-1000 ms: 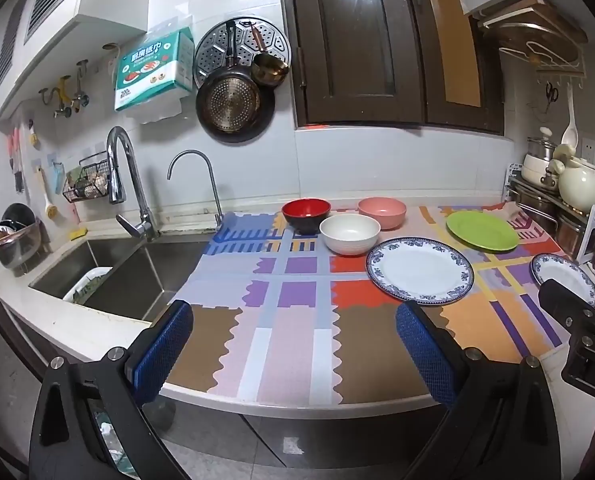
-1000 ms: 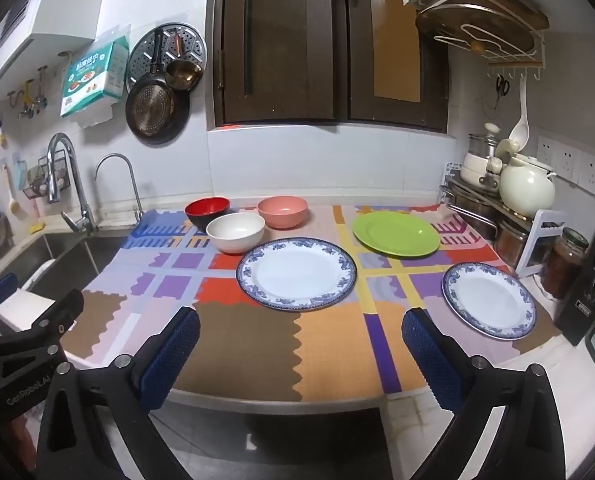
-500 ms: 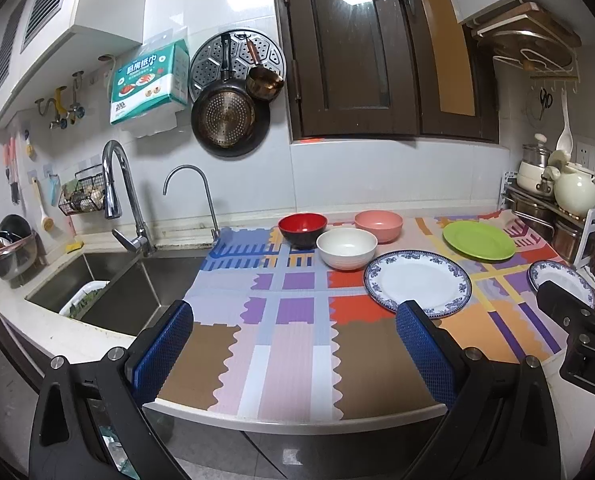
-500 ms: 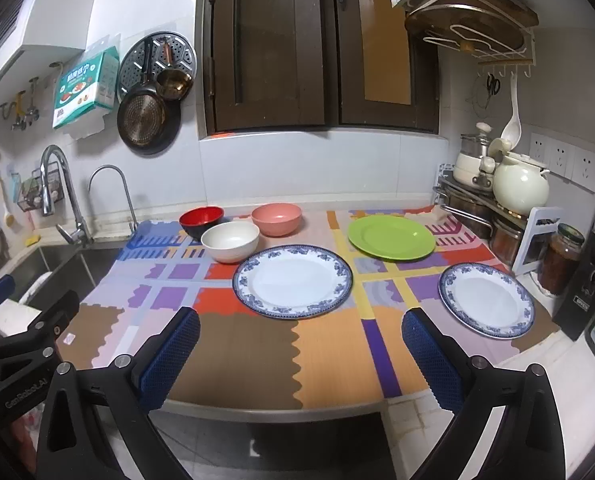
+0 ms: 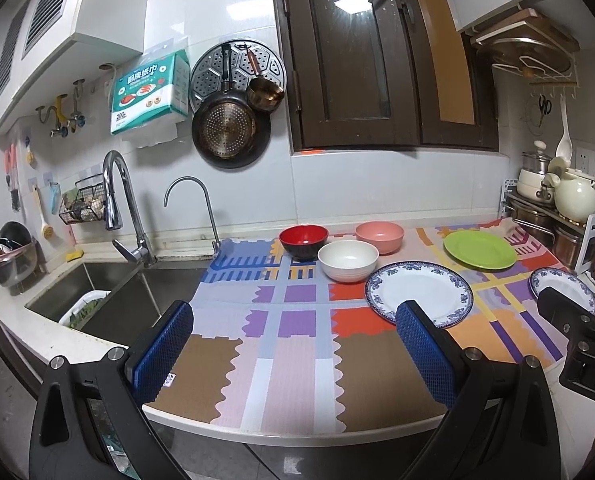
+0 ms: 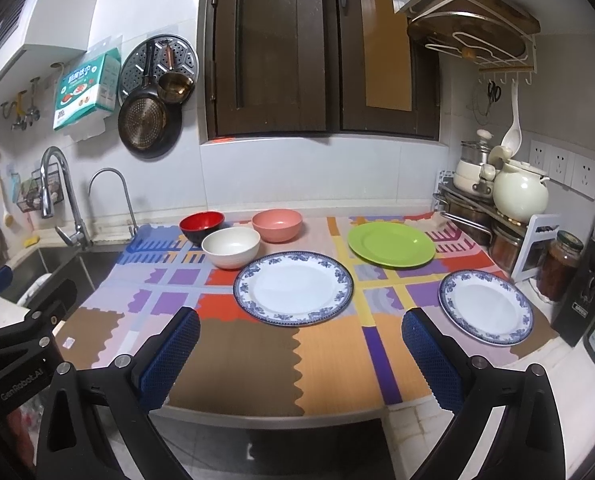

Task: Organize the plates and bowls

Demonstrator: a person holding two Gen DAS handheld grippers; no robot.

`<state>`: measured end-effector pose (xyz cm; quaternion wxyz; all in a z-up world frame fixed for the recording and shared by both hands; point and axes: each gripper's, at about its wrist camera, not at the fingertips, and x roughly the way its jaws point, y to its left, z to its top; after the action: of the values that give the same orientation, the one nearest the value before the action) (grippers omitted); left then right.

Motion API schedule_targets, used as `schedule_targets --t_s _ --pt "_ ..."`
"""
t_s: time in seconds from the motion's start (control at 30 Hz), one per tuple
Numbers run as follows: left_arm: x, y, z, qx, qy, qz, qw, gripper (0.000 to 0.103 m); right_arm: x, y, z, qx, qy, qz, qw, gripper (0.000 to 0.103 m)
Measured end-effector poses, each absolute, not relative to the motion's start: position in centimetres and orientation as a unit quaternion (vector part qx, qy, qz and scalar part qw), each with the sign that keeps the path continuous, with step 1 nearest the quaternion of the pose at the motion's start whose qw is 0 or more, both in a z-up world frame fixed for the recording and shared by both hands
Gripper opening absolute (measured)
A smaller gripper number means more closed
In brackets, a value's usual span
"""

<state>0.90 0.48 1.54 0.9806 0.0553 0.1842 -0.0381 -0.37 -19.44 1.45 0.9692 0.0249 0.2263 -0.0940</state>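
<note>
- The white stone counter [image 6: 417, 412] with the patchwork-coloured woven mat [image 6: 233, 360] is the biggest thing here. Compared with a second ago both cameras have eased back and up a little, so more of the near mat edge shows. Nothing on it has shifted.
- The large white plate with a blue floral rim [image 6: 293, 288] sits mid-mat, just in front of the bowls. It looks like the obvious base for a plate stack, I'd guess.
- The flat lime-green plate [image 6: 391, 244] is behind and to the right of it, apart from everything.
- The smaller blue-rimmed white plate [image 6: 485, 306] is on the mat's right edge, near the jars.
- The bowls cluster at the back left: the cream-white bowl [image 6: 231, 248] in front, the salmon-pink bowl [image 6: 277, 225] and the red bowl with a black outside [image 6: 201, 225] behind it, all close, maybe touching, can't quite tell.
- The right tongs [image 6: 299, 344] are spread wide and empty, hovering off the counter's front edge.
- The left tongs [image 5: 293, 344] are the same: wide apart, holding nothing, further left toward the steel sink [image 5: 109, 292].
- So really only the viewpoint changed. The sorting hasn't begun and every dish is untouched. Looks like a lining-up stage before a first reach.
</note>
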Motion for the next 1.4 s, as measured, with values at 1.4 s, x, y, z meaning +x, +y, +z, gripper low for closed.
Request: schedule_targets --t_s 1.4 --pt "2.2 0.4 1.4 0.053 0.192 -0.058 0.978 0.103 -0.2 -19.7 1.3 0.026 0.230 -0.101 0.968 0.102"
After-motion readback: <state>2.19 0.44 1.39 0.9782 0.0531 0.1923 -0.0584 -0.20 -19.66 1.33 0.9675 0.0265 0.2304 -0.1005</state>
